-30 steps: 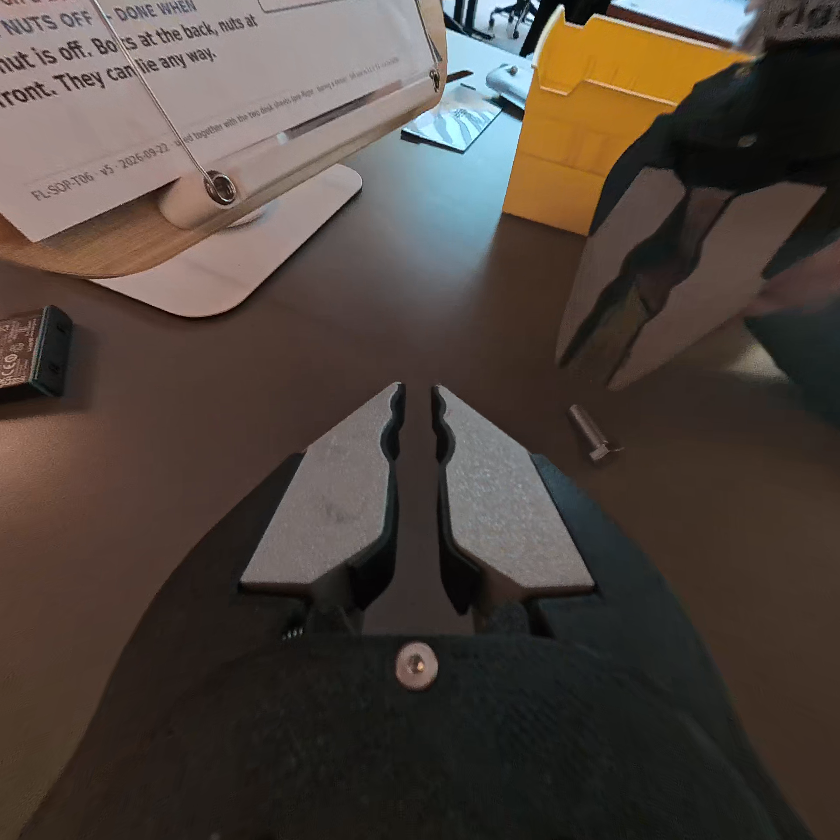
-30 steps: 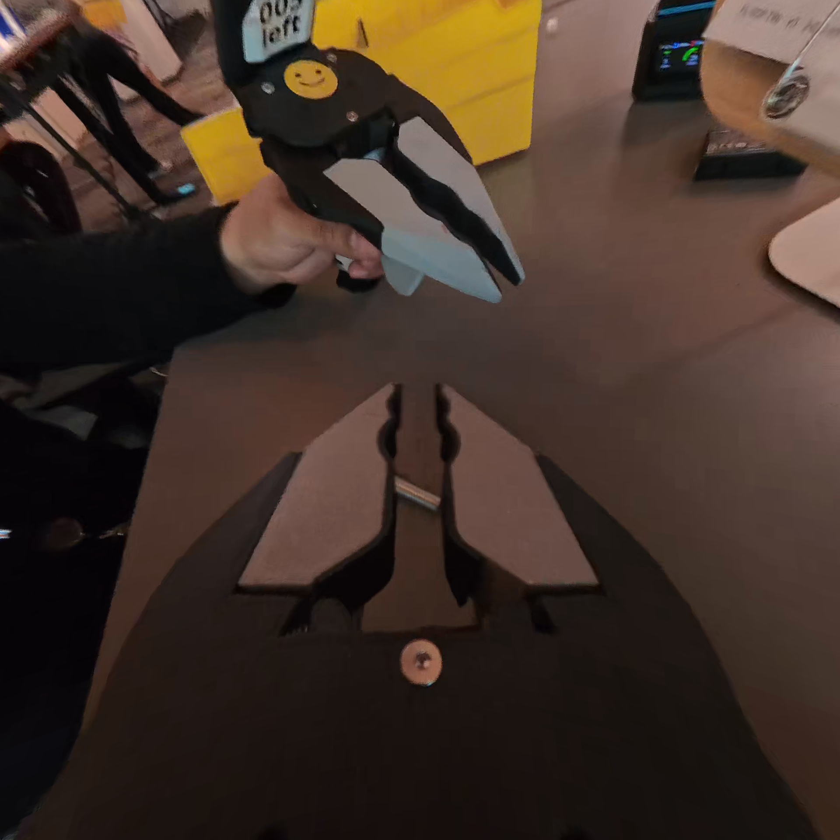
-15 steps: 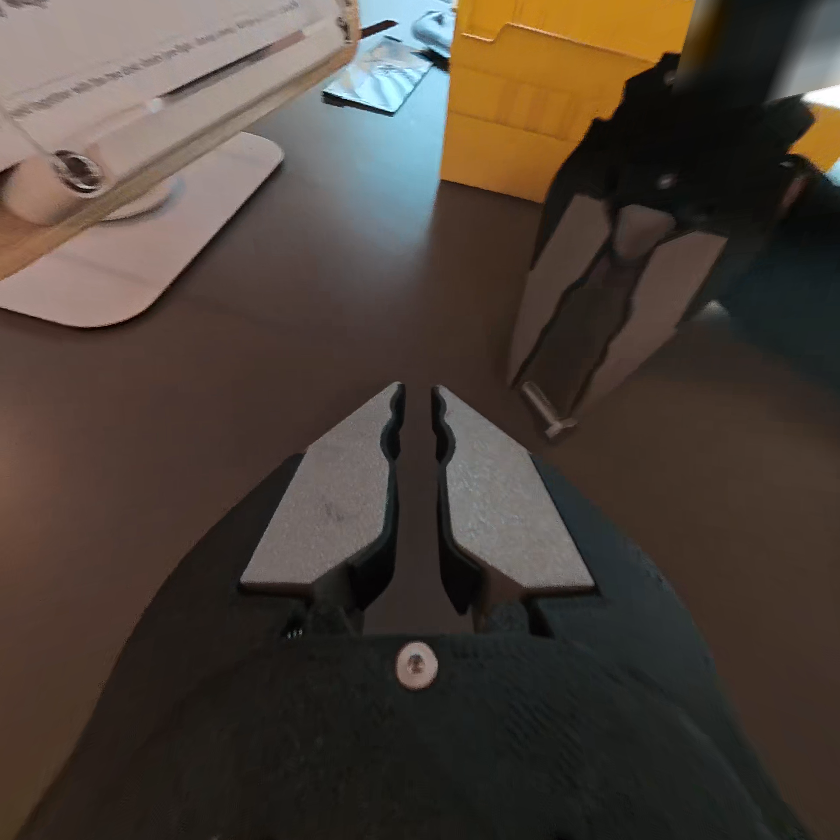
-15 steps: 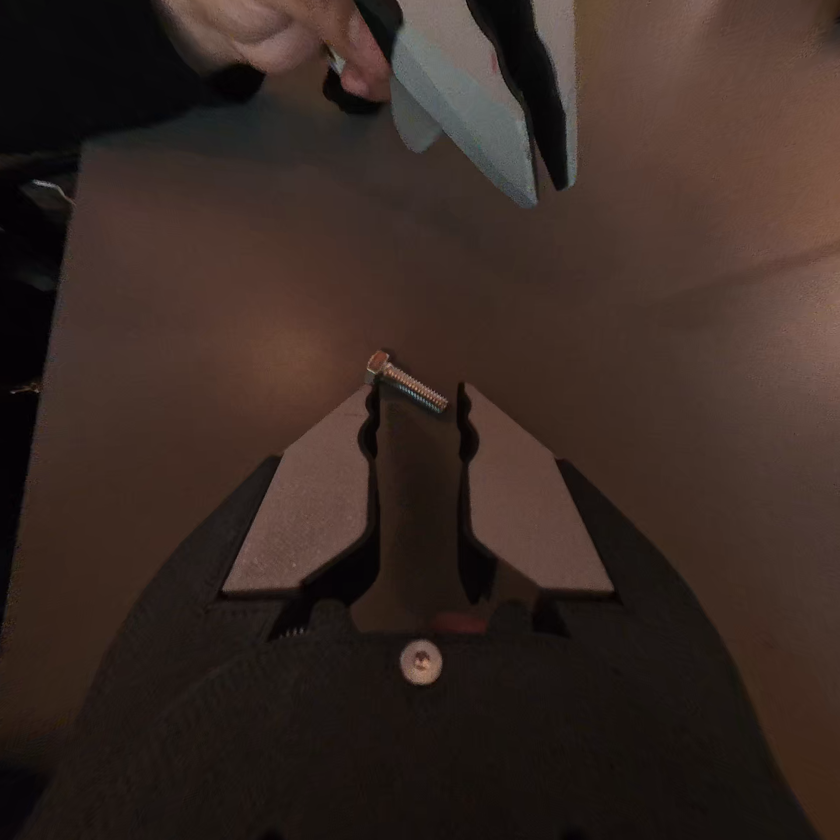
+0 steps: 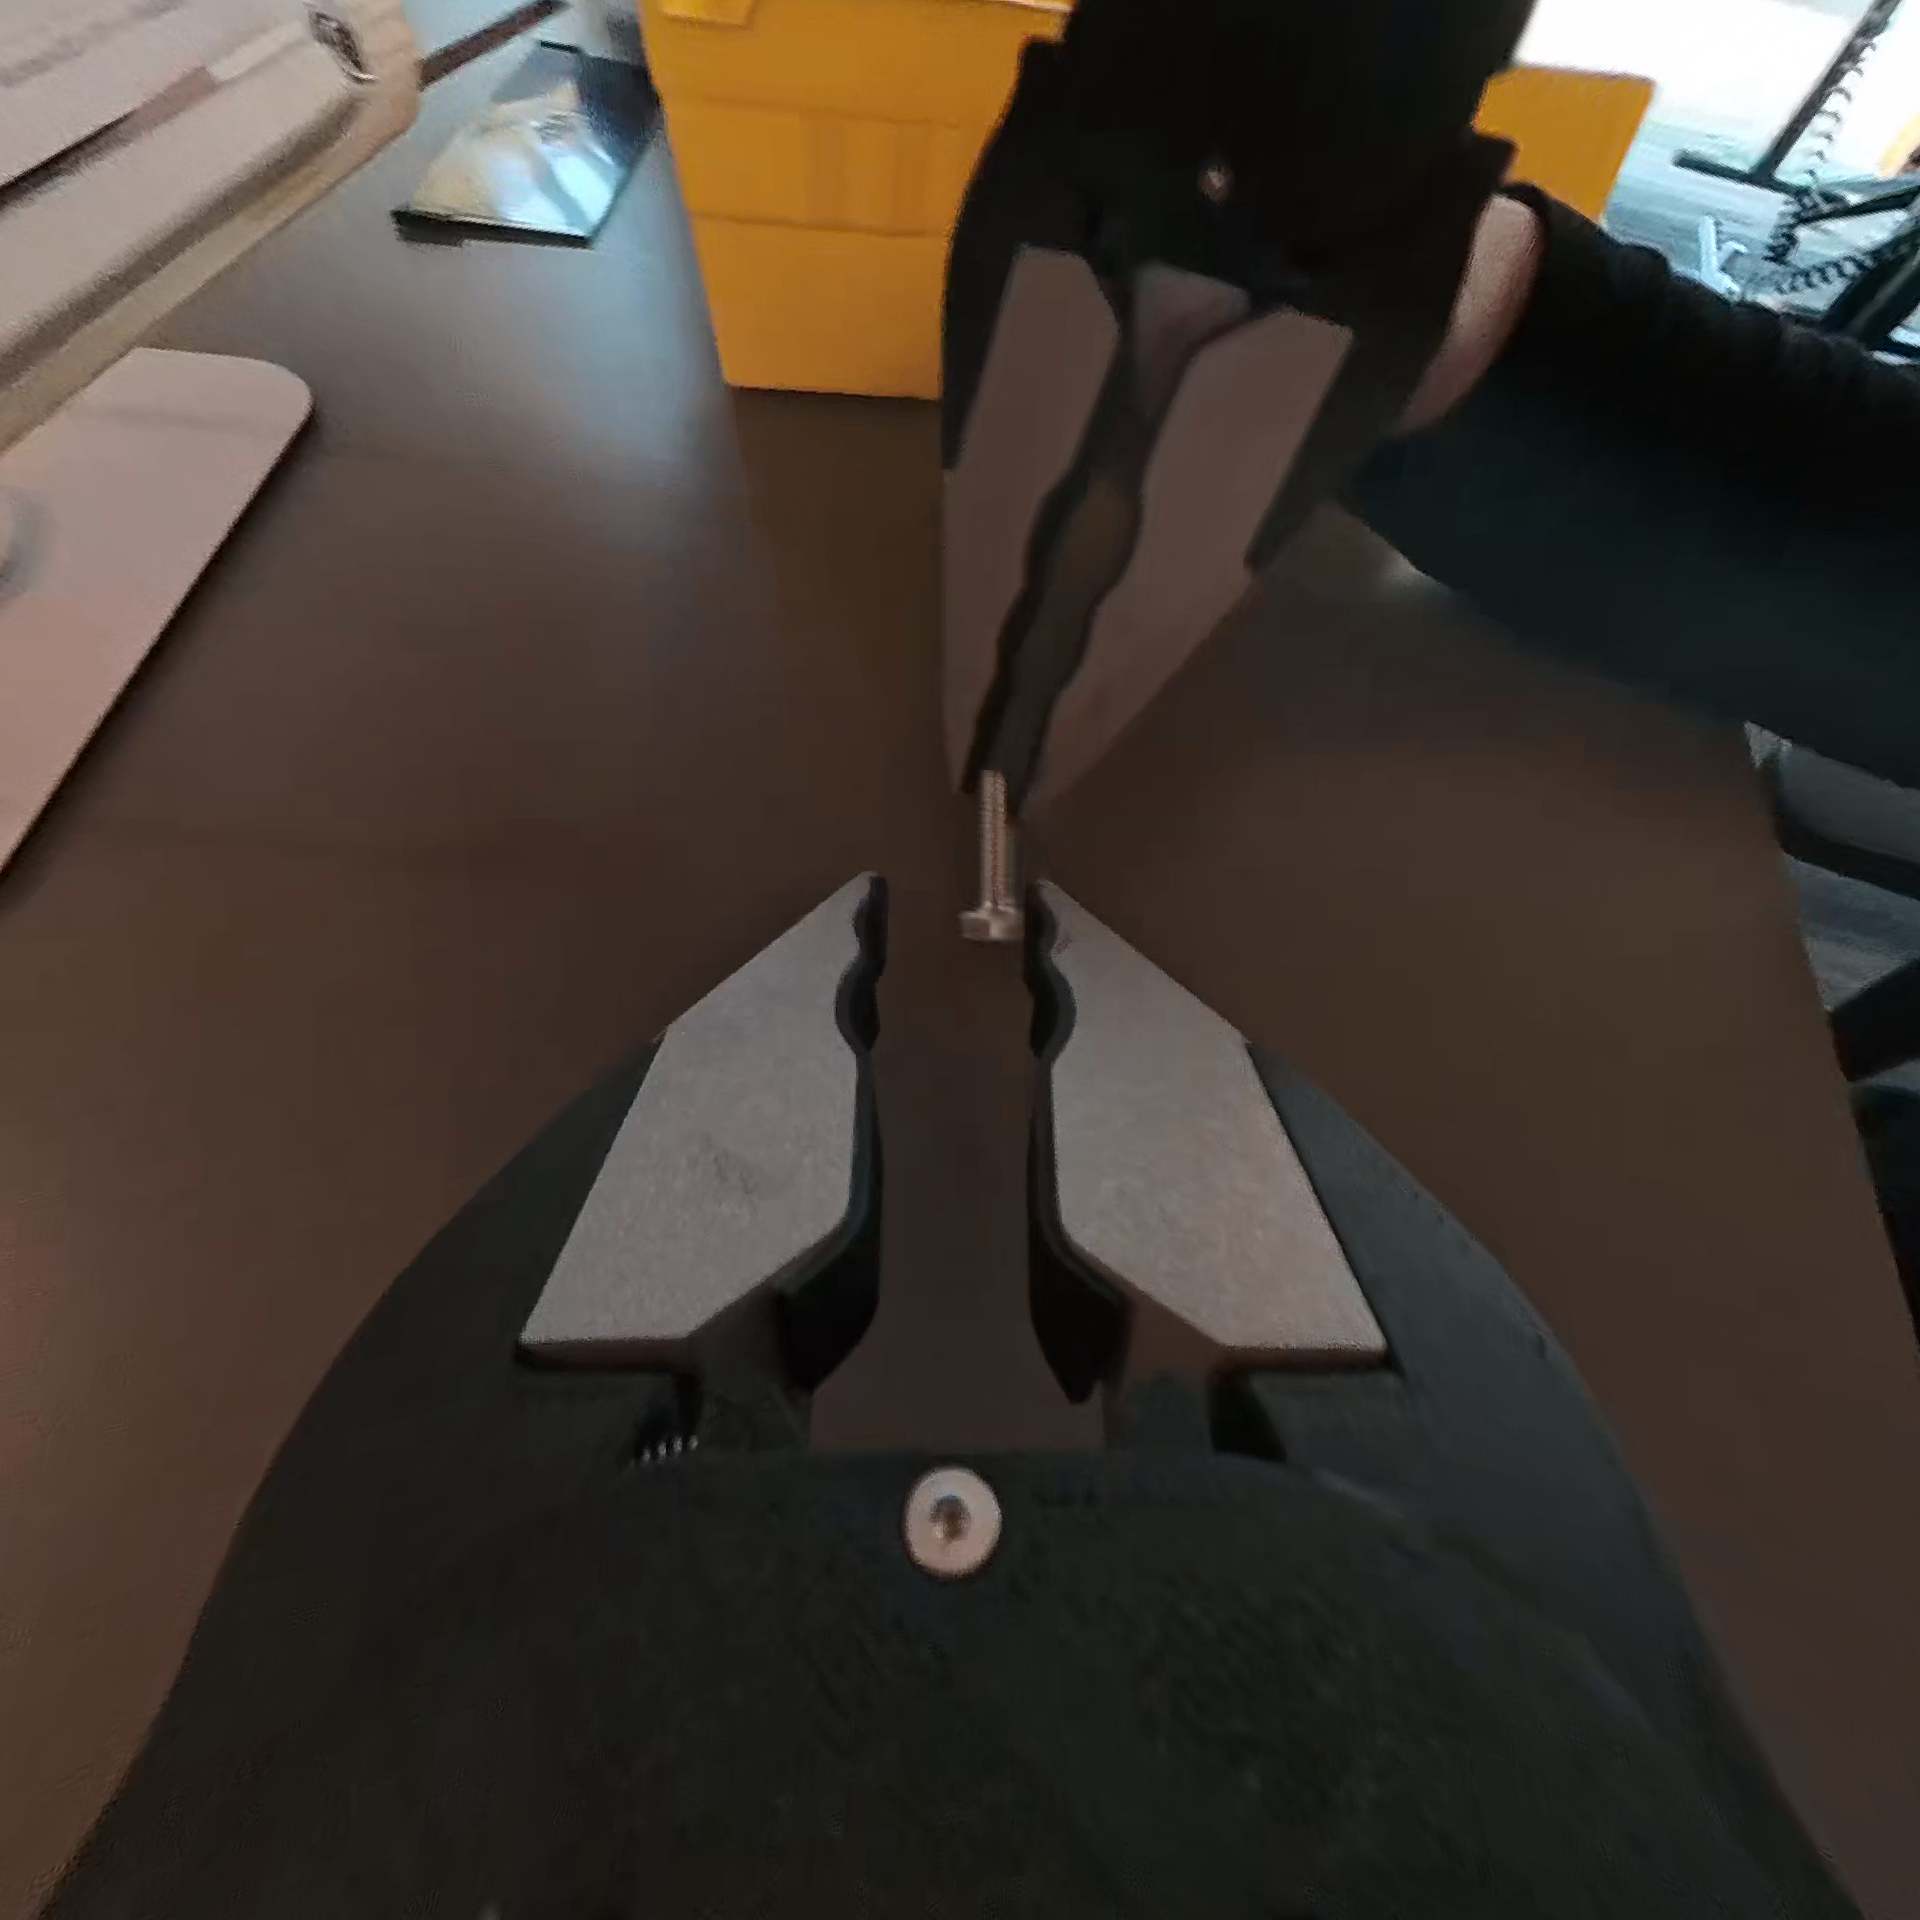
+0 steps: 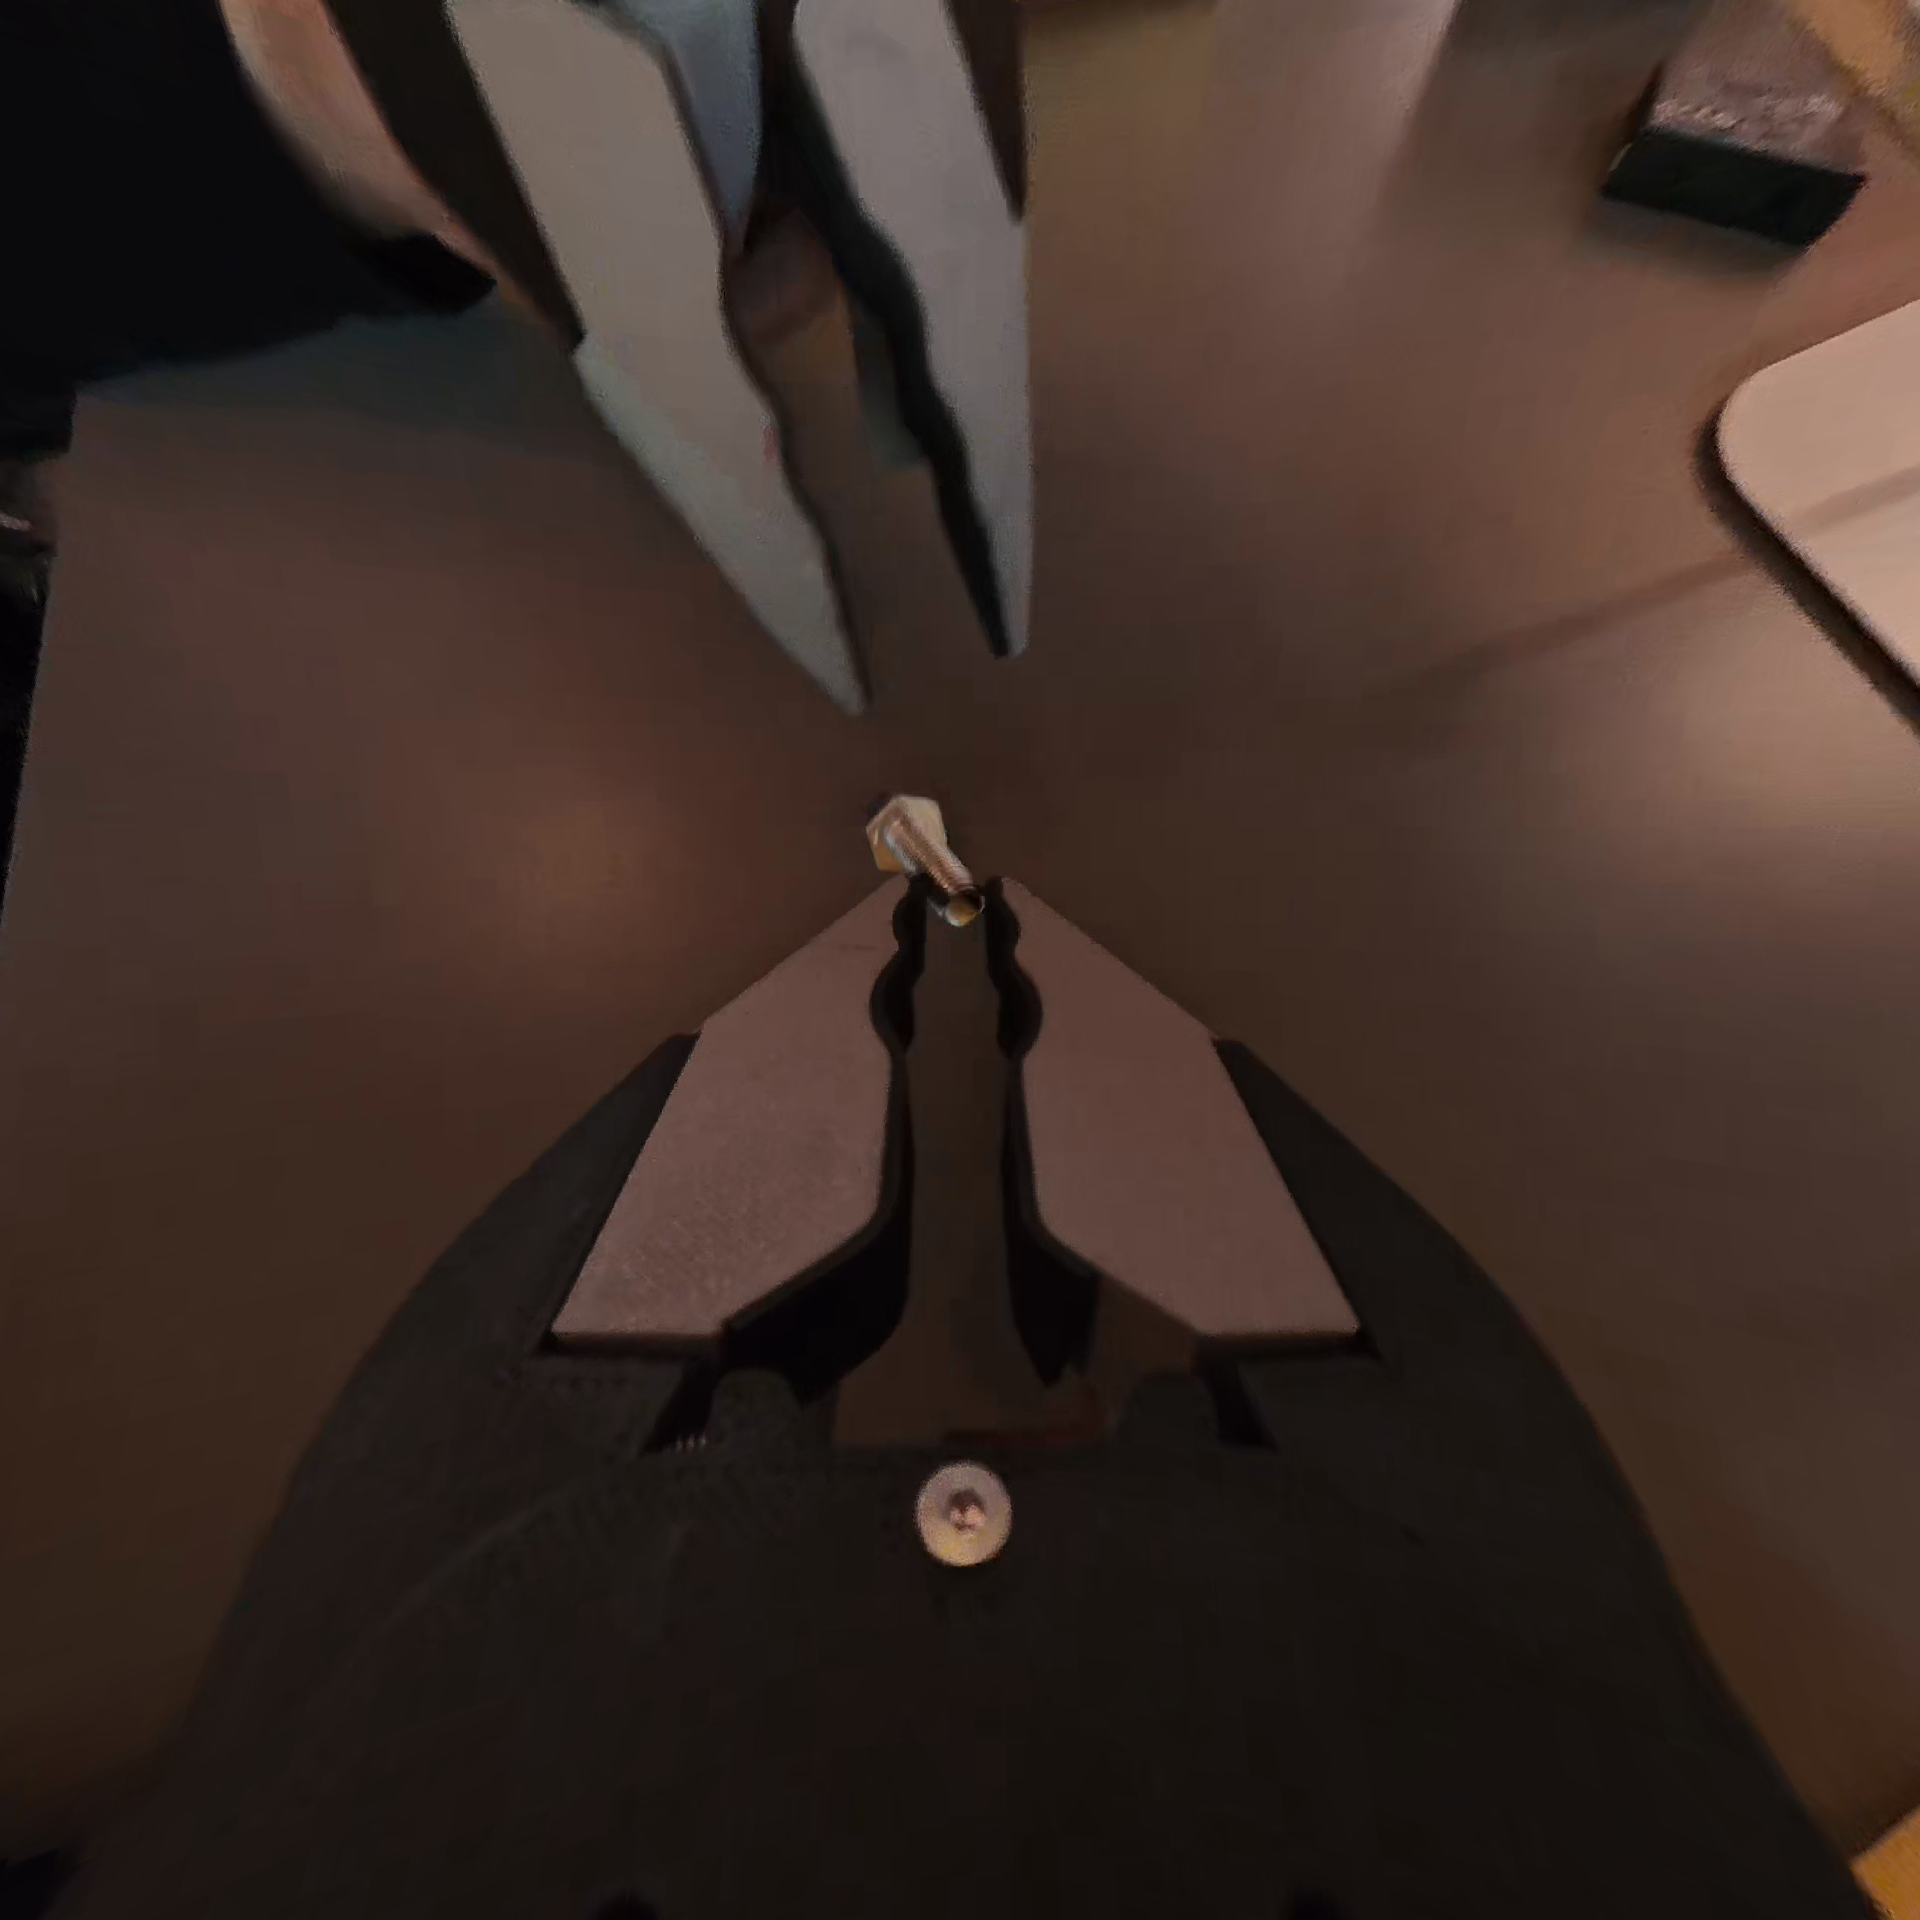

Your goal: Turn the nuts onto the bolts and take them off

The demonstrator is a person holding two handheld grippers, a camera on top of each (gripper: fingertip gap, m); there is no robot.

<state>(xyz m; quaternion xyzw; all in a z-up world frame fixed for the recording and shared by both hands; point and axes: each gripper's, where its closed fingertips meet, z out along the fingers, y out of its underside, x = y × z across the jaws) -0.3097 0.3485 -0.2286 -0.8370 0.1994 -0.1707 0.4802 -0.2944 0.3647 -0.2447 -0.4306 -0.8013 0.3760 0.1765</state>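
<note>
Left wrist view, left tongs (image 5: 954, 902): low over the dark worktop (image 5: 468, 727), fingers apart with a clear gap, nothing held.
Left wrist view, bolt (image 5: 992, 860): silver, gripped by its threaded end in the far tongs, its hex head pointing down toward the camera, just beside the left tongs' tips.
Left wrist view, right tongs (image 5: 1003, 774): reaching in from above, held by a hand in a black sleeve (image 5: 1704, 488), clamped on the bolt.
Left wrist view, background: a yellow bin (image 5: 821, 208) and a pale stand base (image 5: 114, 520), well apart from the bolt.
Right wrist view, right tongs (image 6: 954, 902): tips pinching the threaded end of the bolt (image 6: 920, 854), whose head juts forward.
Right wrist view, left tongs (image 6: 930, 675): opposite, blurred, fingers parted, tips near the bolt head but apart from it.
</note>
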